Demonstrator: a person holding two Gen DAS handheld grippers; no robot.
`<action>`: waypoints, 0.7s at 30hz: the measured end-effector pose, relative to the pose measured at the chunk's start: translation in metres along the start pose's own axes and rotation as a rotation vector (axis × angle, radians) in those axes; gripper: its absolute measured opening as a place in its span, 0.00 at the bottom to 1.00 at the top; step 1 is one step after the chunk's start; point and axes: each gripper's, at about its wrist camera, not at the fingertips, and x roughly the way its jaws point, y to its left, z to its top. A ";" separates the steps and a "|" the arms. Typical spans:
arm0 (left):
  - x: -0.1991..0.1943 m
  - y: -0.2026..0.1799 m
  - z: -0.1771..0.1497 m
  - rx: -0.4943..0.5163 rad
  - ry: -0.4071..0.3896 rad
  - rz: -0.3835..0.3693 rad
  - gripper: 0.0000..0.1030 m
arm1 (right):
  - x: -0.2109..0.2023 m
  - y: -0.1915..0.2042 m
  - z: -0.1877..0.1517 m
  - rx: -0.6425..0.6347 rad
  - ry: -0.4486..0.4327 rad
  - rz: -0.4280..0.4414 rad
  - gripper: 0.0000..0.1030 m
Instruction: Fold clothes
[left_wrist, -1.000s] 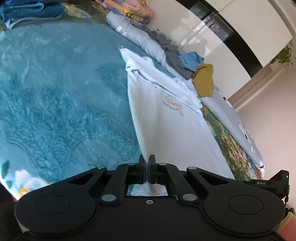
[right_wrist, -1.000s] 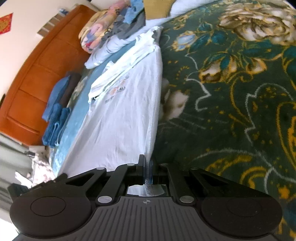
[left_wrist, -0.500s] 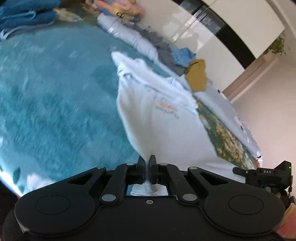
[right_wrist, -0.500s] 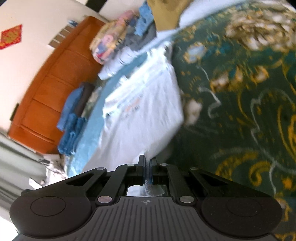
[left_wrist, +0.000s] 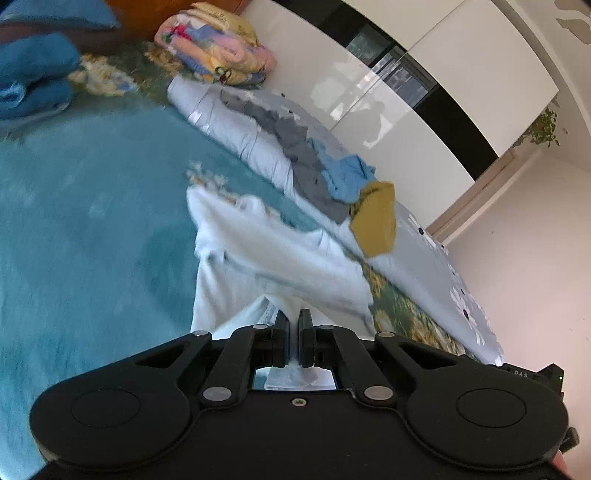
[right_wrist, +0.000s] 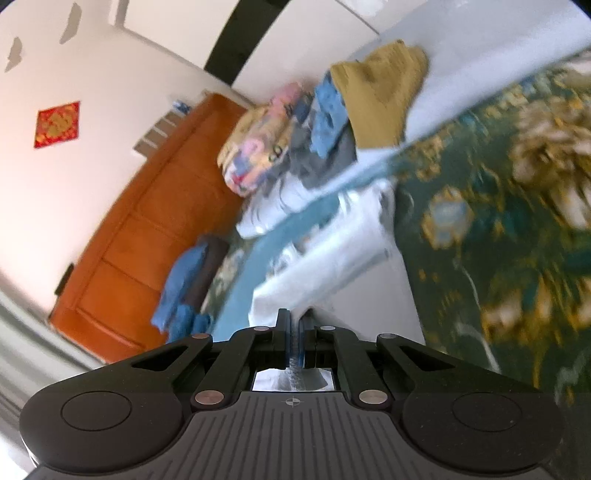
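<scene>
White soft cotton shirt drapes in folds over plush teal blanket.

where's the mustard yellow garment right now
In the left wrist view the mustard yellow garment lies right of centre on the pale grey bedding, beside the blue garment.
</scene>
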 end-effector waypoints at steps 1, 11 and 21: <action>0.006 -0.001 0.008 0.009 -0.003 0.005 0.02 | 0.006 0.001 0.007 -0.002 -0.007 0.000 0.03; 0.086 0.012 0.077 0.010 0.007 0.061 0.04 | 0.075 -0.003 0.071 0.003 -0.074 -0.053 0.03; 0.169 0.039 0.121 -0.016 0.028 0.129 0.04 | 0.158 -0.017 0.122 0.003 -0.061 -0.155 0.03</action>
